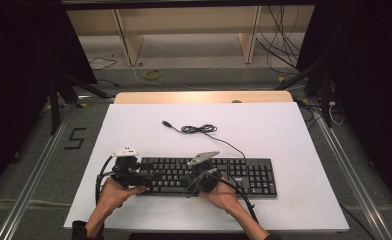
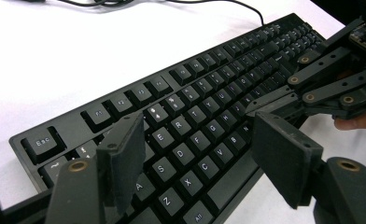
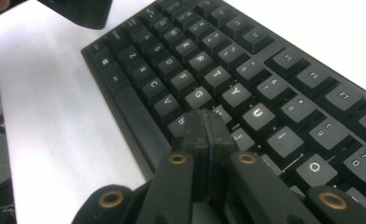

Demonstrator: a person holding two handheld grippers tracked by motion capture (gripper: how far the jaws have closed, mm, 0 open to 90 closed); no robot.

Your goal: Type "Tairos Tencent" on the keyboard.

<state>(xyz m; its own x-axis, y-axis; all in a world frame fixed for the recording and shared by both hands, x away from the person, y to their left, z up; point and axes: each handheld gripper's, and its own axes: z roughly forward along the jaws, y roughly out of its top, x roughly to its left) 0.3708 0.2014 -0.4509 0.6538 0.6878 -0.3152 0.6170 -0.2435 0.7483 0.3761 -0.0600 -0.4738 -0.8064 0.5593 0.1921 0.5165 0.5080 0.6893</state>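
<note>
Two hand-held grippers over the keyboard (image 3: pixel 246 84): left (image 2: pixel 197 158) wide, right (image 3: pixel 208 140) closed empty (hiding keys beneath).

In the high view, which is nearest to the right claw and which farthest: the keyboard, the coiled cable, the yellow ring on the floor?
1. Keyboard, directly under the right claw.
2. Coiled cable, behind it on the white board.
3. Yellow ring, far back on the floor.

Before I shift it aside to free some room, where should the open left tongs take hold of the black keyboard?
Grip the keyboard at its short left end, near the Esc corner, coming in level from the left. The body is flat and thin there, the edge stands free on the white board, and the open left tongs already hover at that end.
</note>
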